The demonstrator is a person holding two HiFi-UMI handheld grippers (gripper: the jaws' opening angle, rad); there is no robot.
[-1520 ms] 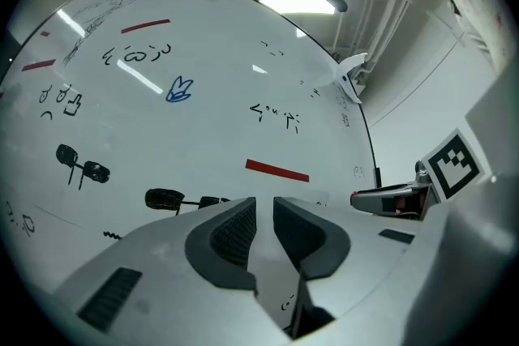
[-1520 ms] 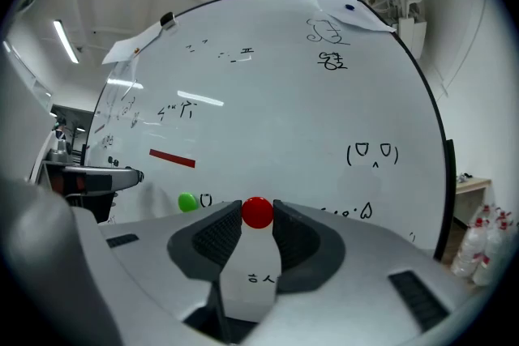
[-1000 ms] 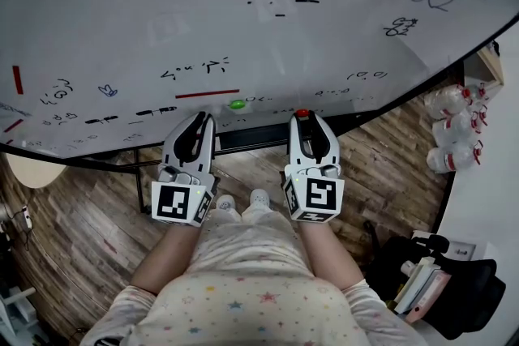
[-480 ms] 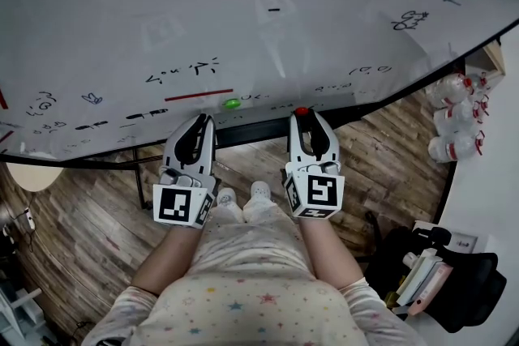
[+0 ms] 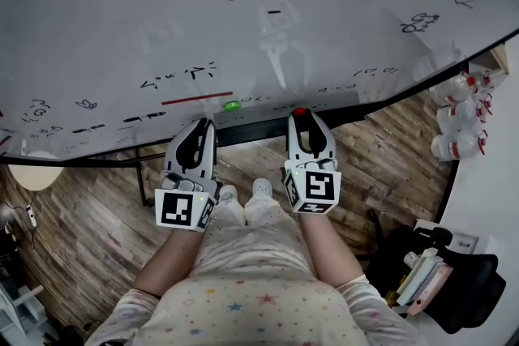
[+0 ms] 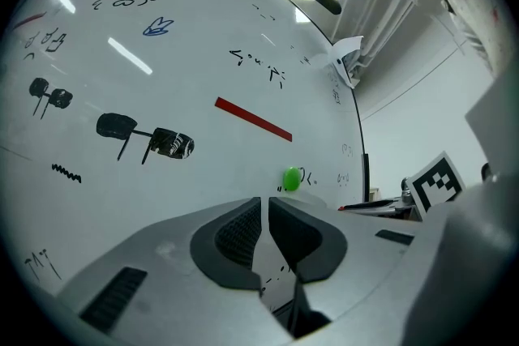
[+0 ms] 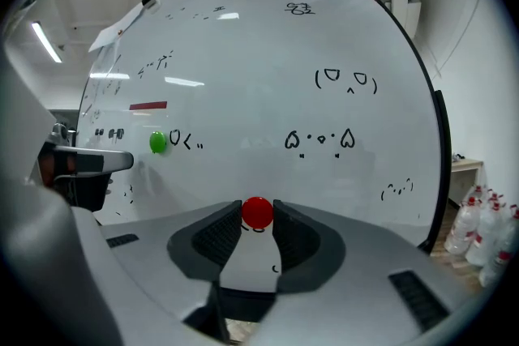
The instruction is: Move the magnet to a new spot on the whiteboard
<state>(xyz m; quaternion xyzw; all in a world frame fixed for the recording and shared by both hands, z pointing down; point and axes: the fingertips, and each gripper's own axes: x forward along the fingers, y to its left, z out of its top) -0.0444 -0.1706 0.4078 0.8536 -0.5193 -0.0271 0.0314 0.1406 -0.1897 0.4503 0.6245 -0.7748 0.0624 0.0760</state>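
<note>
The whiteboard (image 5: 324,36) carries scribbles and a green magnet (image 5: 232,105), which shows in the left gripper view (image 6: 291,178) and the right gripper view (image 7: 158,142). A round red magnet (image 5: 300,113) sits near the board's lower edge, between the tips of my right gripper (image 5: 302,121). In the right gripper view the red magnet (image 7: 258,212) is pinched between the two jaws of the right gripper (image 7: 258,216). My left gripper (image 5: 203,127) hangs just below the board, left of the green magnet. Its jaws (image 6: 264,215) stand close together with nothing in them.
A red line (image 5: 196,99) is drawn left of the green magnet. Water bottles (image 5: 458,121) stand at the right by the white wall. A black bag (image 5: 454,288) with books lies at the lower right. Wooden floor and the person's feet are below.
The board's marks have drifted left and down in the head view. Both grippers stay almost where they were, and the right one keeps the red magnet.
</note>
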